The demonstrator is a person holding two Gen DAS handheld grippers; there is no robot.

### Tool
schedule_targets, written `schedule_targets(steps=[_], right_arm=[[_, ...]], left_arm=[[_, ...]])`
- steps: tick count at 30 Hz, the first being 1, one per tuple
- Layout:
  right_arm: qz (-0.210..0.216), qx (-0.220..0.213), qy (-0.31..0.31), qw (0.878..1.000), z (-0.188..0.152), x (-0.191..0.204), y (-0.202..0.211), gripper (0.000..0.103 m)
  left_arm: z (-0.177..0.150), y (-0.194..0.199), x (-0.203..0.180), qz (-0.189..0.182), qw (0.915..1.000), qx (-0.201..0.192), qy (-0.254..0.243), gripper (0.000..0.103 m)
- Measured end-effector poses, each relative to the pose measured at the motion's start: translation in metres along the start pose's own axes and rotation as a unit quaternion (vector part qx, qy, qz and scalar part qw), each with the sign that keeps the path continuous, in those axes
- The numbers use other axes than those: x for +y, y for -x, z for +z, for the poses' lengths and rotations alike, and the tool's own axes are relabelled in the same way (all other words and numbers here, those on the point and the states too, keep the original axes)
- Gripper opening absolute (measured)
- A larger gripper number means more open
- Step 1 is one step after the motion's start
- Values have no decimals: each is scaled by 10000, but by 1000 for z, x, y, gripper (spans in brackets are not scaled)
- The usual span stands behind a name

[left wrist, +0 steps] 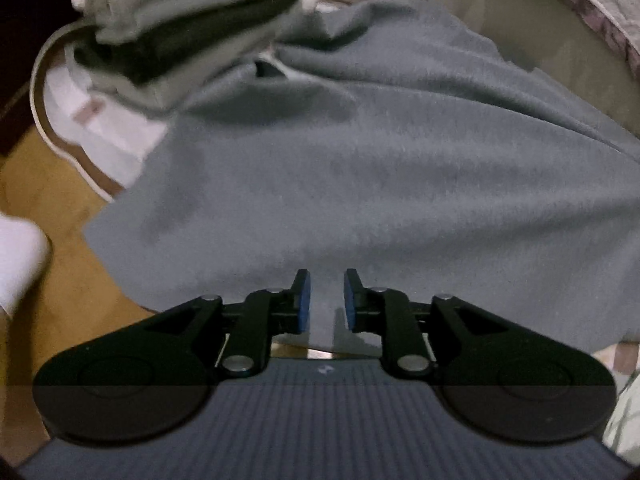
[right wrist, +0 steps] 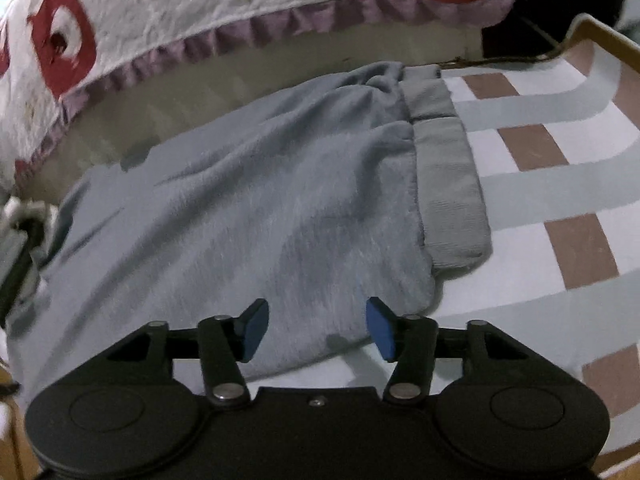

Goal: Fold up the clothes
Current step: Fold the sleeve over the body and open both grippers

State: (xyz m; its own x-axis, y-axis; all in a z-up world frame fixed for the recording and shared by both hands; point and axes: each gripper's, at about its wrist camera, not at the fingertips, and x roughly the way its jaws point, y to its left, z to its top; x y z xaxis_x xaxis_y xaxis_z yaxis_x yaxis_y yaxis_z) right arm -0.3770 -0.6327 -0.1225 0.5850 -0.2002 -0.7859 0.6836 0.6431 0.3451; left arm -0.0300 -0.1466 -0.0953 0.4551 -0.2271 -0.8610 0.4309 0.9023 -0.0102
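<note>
A grey fleece garment point(left wrist: 360, 168) lies spread on a checked mat; in the right wrist view point(right wrist: 260, 200) its ribbed cuff or hem point(right wrist: 448, 184) lies at its right side. My left gripper point(left wrist: 327, 300) sits at the garment's near edge, jaws a little apart, with a fold of the grey cloth between the blue pads point(left wrist: 305, 304); whether they pinch it I cannot tell. My right gripper point(right wrist: 318, 328) is open, its blue pads point(right wrist: 378, 328) straddling the garment's near corner just above the cloth.
A stack of folded grey, black and white clothes point(left wrist: 180, 28) stands at the far left. The checked mat point(right wrist: 560, 160) extends right, with a tan raised edge point(right wrist: 600, 32). A red-and-white quilt point(right wrist: 160, 20) hangs behind. Wooden floor point(left wrist: 52, 200) lies at the left.
</note>
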Motion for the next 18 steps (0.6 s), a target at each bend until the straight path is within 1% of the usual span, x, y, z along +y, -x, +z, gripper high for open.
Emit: schedule_targets(steps=[2, 4, 6, 7, 8, 10, 12, 13, 14, 15, 18], right_arm=[[-90, -77, 70, 9999, 2, -2, -3, 60], [-283, -165, -30, 9995, 2, -4, -4, 61], [-77, -255, -30, 9996, 4, -2, 1, 61], [25, -270, 69, 9996, 4, 2, 3, 61], [22, -267, 309, 9992, 5, 10, 5, 62], [-107, -325, 756, 9965, 5, 28, 5, 64], [19, -210, 939, 9954, 10, 48, 3, 64], [124, -161, 864, 9961, 17, 56, 3, 64], [231, -113, 780, 9966, 24, 63, 3, 64], [337, -64, 697, 9970, 31, 70, 3, 64], [519, -108, -64, 9986, 65, 62, 5, 64]], left_arm=[[16, 13, 9, -42, 9999, -91, 86, 18], [34, 29, 16, -83, 9997, -196, 89, 18], [56, 55, 17, -141, 9989, -440, -90, 18], [68, 68, 18, -179, 9983, -539, -164, 18], [80, 81, 19, -216, 9974, -638, -236, 18], [105, 106, 22, -132, 9964, -786, -287, 18], [121, 125, 20, -60, 9946, -943, -431, 23], [130, 133, 18, -36, 9934, -1024, -518, 32], [139, 142, 16, -14, 9920, -1104, -605, 34], [149, 148, 14, -40, 9912, -1134, -682, 34], [166, 150, 6, 17, 9888, -1189, -901, 34]])
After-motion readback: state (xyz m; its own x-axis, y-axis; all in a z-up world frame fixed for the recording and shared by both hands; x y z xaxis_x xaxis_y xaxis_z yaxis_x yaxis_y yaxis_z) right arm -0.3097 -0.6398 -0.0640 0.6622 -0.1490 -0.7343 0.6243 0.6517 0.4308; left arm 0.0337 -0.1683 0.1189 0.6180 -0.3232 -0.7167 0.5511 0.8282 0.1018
